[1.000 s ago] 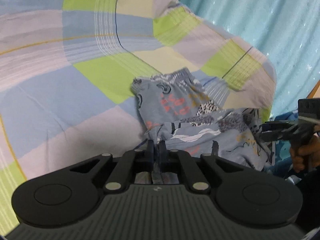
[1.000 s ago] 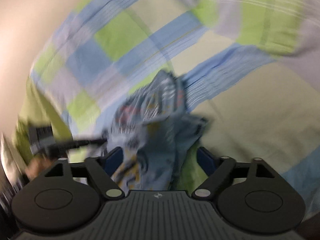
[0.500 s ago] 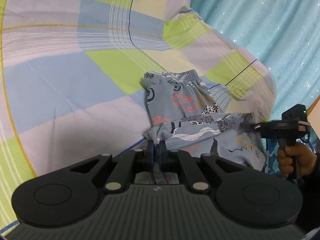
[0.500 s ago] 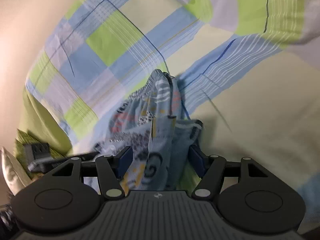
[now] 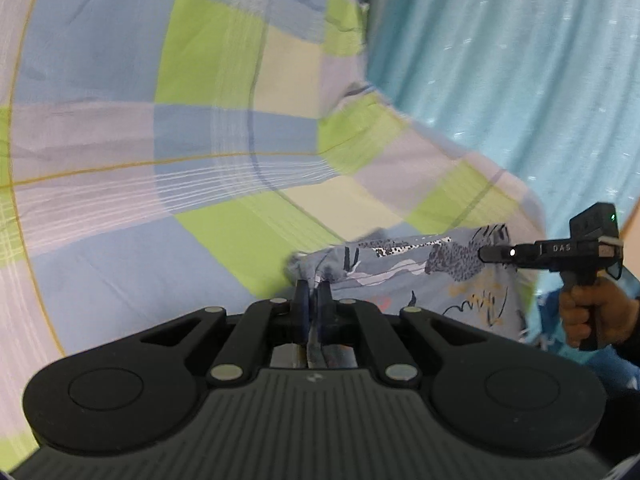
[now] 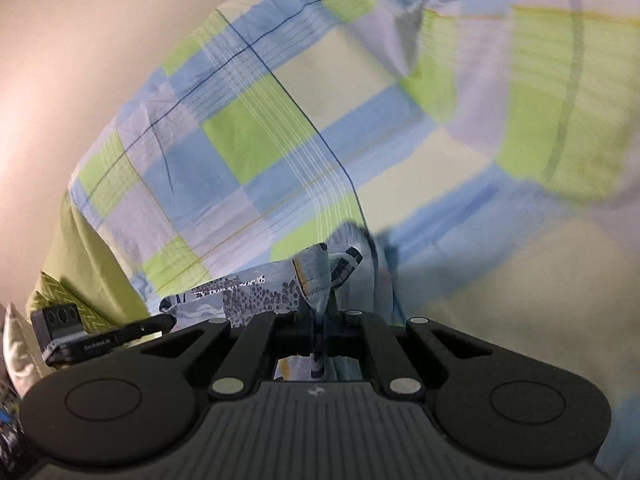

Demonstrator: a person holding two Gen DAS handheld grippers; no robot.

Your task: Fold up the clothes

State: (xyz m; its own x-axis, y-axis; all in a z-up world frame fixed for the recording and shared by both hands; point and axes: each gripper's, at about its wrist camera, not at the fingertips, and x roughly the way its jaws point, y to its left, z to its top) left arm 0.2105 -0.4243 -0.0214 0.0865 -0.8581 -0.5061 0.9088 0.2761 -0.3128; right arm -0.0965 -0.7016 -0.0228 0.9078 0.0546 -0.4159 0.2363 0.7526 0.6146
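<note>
Garment (image 5: 420, 272) stretched taut between our two tools, just above checked bedsheet (image 5: 120, 264), near bed's right edge by turquoise curtain (image 5: 520, 80). We judged this hold meant to lift one edge for fold. Left tool (image 5: 313, 300) clamped on near-left corner. Right tool (image 6: 316, 308), jaws just closed, pinched bunched far-right corner. Both tools pointed slightly downward; hand (image 5: 596, 316) gripped right handle.

Soft, even indoor light, strong fisheye bending at the edges, and motion blur smearing the checked bedsheet (image 5: 208, 148).
</note>
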